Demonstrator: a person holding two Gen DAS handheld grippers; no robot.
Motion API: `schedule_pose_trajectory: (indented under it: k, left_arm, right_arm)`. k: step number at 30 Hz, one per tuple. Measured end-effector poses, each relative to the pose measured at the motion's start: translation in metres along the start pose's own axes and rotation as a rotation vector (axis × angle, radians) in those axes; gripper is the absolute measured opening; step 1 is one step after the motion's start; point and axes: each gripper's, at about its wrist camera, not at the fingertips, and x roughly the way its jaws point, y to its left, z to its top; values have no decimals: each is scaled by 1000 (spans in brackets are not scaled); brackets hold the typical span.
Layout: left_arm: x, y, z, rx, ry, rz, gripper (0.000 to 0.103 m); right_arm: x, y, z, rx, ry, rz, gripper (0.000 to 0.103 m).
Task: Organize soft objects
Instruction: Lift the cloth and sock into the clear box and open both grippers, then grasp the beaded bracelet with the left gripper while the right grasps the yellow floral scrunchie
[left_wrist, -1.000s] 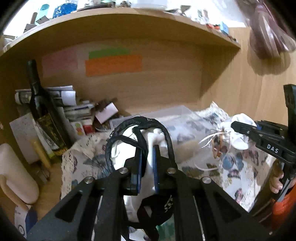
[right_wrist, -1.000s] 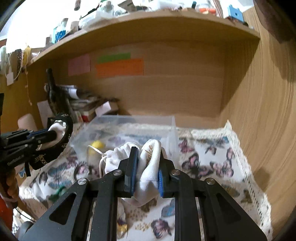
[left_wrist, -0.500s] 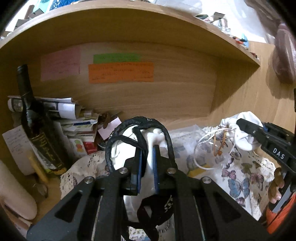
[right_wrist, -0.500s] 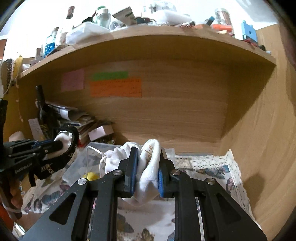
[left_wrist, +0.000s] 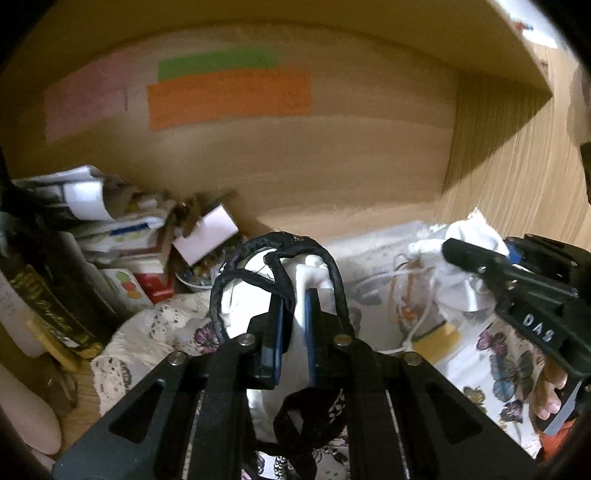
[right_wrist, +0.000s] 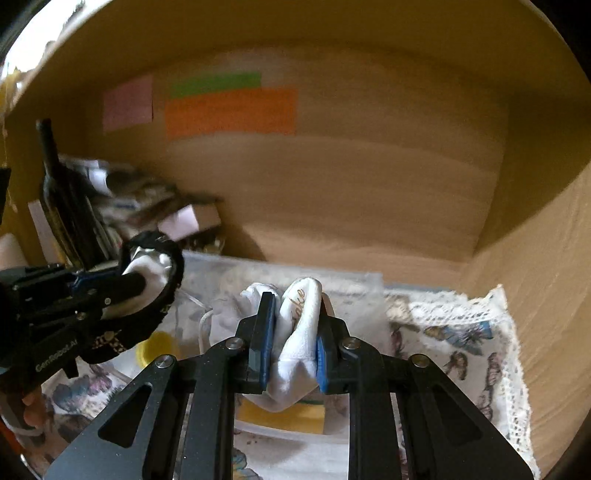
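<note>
You have both tools loaded and in the air. Your left tool (left_wrist: 293, 328) is clamped nearly shut on a white cloth with black trim (left_wrist: 280, 269), its black edging looping around the fingers. Your right tool (right_wrist: 291, 343) is closed about halfway on a white drawstring pouch (right_wrist: 299, 332), the fabric bulging up between the pads (right_wrist: 264, 343), with gold lettering showing on the fold.

In the right wrist view, the left tool sits at nine o'clock with its cloth bundle, and a clear plastic bin (right_wrist: 332, 280) lies straight ahead at twelve o'clock, just beyond the pouch, on the surface covered by a butterfly-print cloth (right_wrist: 461, 354). A yellow item (right_wrist: 155, 347) shows through the bin wall at about eight o'clock, and a yellow sponge (right_wrist: 280, 415) lies directly under the pouch at six o'clock. In the left wrist view, the right tool and its pouch hang at three o'clock, and a dark bottle (left_wrist: 40, 295) and stacked papers (left_wrist: 110, 221) crowd nine o'clock.

By the look of it, you are midway: two soft items are picked up but neither is placed. Whether the yellow pieces are already sorted I cannot tell. What remains is carrying each bundle over the bin and releasing it inside.
</note>
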Motion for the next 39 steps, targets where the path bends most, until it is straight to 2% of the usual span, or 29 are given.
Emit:
schedule_pose_trajectory:
  k: [6, 10, 14, 16, 19, 24, 28, 30, 32, 34, 36, 39]
  left_arm:
    - [26, -12, -7, 32, 65, 14, 10]
    - [34, -16, -12, 34, 103, -10, 10]
    - [30, -20, -14, 47, 101, -7, 11]
    - [26, -20, -13, 44, 93, -6, 15]
    - [18, -18, -11, 41, 74, -7, 23]
    - [-4, -16, -6, 35, 24, -3, 41]
    - [-27, -15, -4, 37, -17, -9, 43]
    - [-39, -14, -5, 36, -38, -4, 62]
    - [-53, -13, -6, 27, -72, 9, 71]
    - [-66, -12, -7, 25, -99, 21, 75]
    - [-76, -11, -10, 23, -113, 27, 85]
    - [-88, -7, -17, 4, -131, 44, 96]
  right_arm:
    - [31, 8, -12, -20, 104, 20, 17]
    - [40, 12, -17, -46, 149, 16, 19]
    - [39, 14, -18, -61, 144, 3, 21]
    - [34, 13, -17, -70, 122, -12, 30]
    - [23, 12, -12, -65, 79, -24, 41]
    - [6, 7, -6, -55, 35, -24, 49]
    - [-16, 4, -3, -39, -13, -5, 57]
    - [-29, 5, -2, -40, -43, -10, 60]
    - [-43, 4, -3, -41, -72, -6, 65]
    - [-55, 3, -5, -41, -99, -3, 71]
    - [-67, 4, -8, -39, -120, 4, 74]
    - [-82, 5, -14, -40, -141, 21, 77]
